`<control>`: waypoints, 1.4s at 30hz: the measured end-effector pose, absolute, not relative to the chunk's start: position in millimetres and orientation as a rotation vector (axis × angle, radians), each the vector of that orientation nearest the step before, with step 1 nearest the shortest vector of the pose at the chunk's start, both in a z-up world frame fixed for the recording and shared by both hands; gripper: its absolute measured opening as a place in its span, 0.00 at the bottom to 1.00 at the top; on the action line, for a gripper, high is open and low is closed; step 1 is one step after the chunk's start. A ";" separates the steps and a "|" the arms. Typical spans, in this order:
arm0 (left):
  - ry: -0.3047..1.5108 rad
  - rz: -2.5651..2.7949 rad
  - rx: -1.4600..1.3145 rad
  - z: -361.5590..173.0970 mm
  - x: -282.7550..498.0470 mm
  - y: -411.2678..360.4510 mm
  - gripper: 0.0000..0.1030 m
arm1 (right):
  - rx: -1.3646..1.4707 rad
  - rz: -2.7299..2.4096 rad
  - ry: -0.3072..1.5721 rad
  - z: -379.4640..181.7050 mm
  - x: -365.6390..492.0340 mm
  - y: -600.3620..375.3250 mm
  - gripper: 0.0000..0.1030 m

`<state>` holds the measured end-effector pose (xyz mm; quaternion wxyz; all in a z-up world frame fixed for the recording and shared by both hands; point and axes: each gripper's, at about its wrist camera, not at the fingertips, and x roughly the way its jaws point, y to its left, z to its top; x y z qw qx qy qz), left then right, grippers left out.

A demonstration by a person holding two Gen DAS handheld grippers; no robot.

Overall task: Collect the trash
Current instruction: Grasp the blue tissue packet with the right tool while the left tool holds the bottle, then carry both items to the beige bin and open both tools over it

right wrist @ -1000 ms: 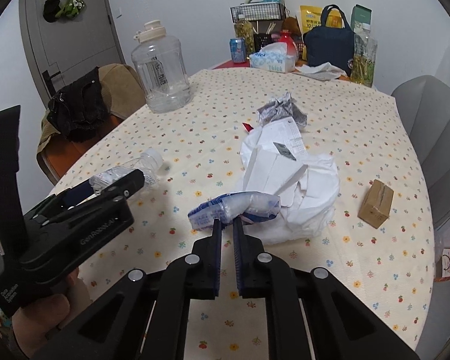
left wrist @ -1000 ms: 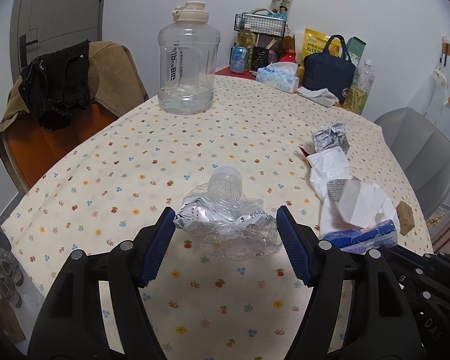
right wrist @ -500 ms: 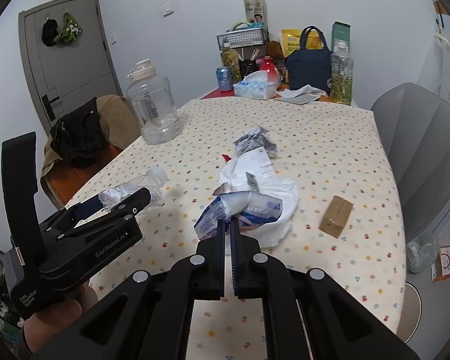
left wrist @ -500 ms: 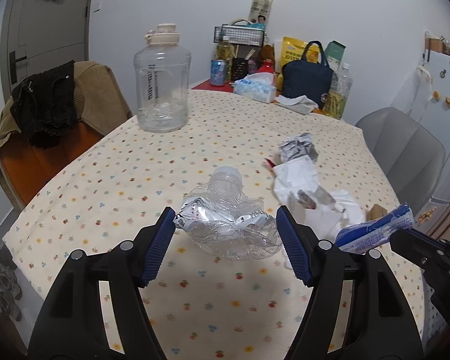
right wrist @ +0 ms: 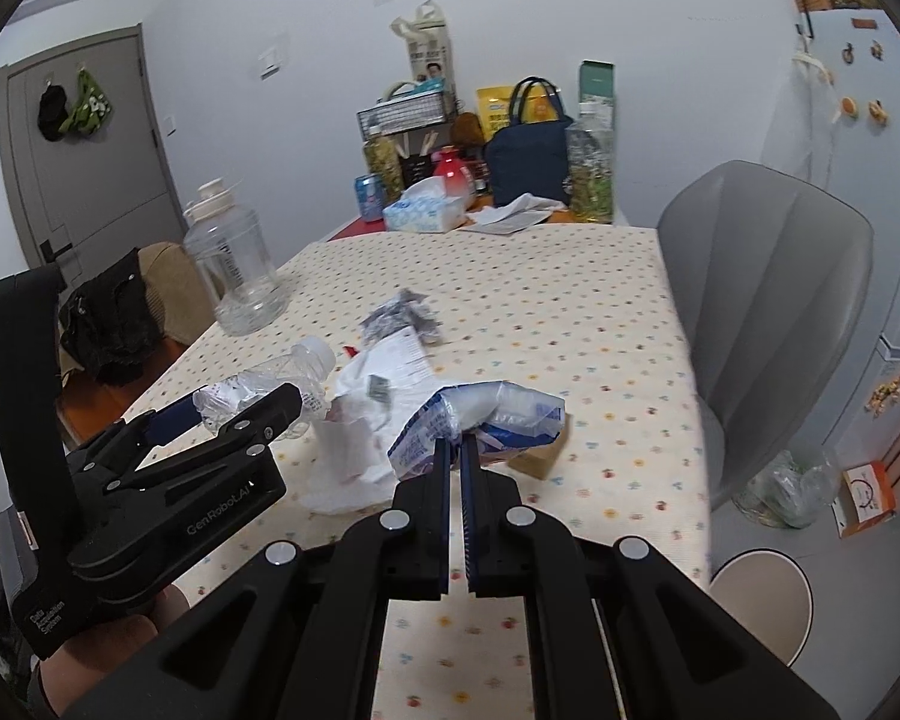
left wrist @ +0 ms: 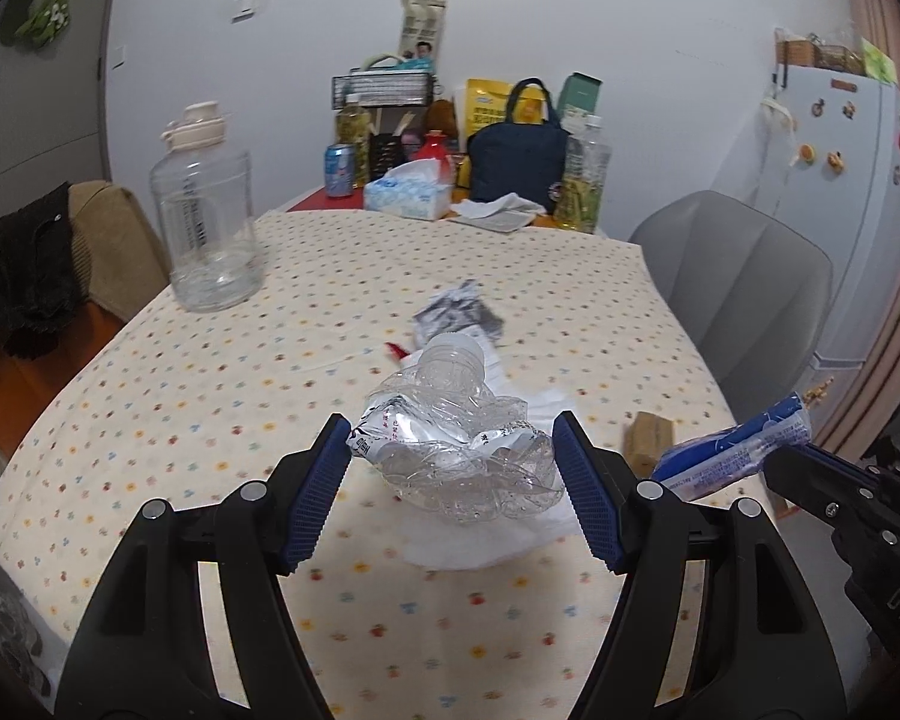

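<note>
Left gripper (left wrist: 453, 474) clamps a crushed bottle (left wrist: 450, 450) between its blue pads, jaws wide apart around it, the bottle held clear above the table (left wrist: 210, 372). Right gripper (right wrist: 456, 456) has its jaws pinched together on a blue-and-white wrapper (right wrist: 480, 414), which sticks up and forward from the tips.

From the left wrist view, the table in its dotted cloth fills the middle. At 3 o'clock stands a grey chair (left wrist: 744, 282); at 9 o'clock a brown chair (left wrist: 114, 240) carries dark clothes. At 11 o'clock on the table sits a big clear jug (left wrist: 207, 222). At 12 o'clock, by the wall, are a navy bag (left wrist: 519, 165), a tissue box (left wrist: 408, 195) and a can (left wrist: 340, 170).

Just beyond the bottle lies white paper (left wrist: 528, 408), and past that a crumpled foil ball (left wrist: 459, 315). At 3 o'clock of the bottle, a small cardboard box (left wrist: 648, 444) rests on the cloth, with the wrapper just right of it in the right gripper's tips.
</note>
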<state>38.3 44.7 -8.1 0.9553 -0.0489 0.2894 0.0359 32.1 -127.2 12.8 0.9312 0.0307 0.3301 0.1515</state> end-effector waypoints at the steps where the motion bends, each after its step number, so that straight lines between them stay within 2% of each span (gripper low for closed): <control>1: 0.588 0.062 -0.093 -7.4 40.6 38.1 0.67 | 0.068 0.299 0.673 13.2 32.3 -133.4 0.04; 23: 0.641 -0.161 0.060 -13.7 87.5 -127.1 0.67 | 0.237 0.047 0.659 -5.6 34.9 -296.0 0.04; 42: 0.723 -0.334 0.203 -44.2 128.6 -263.1 0.67 | 0.401 -0.164 0.725 -65.4 42.2 -432.8 0.05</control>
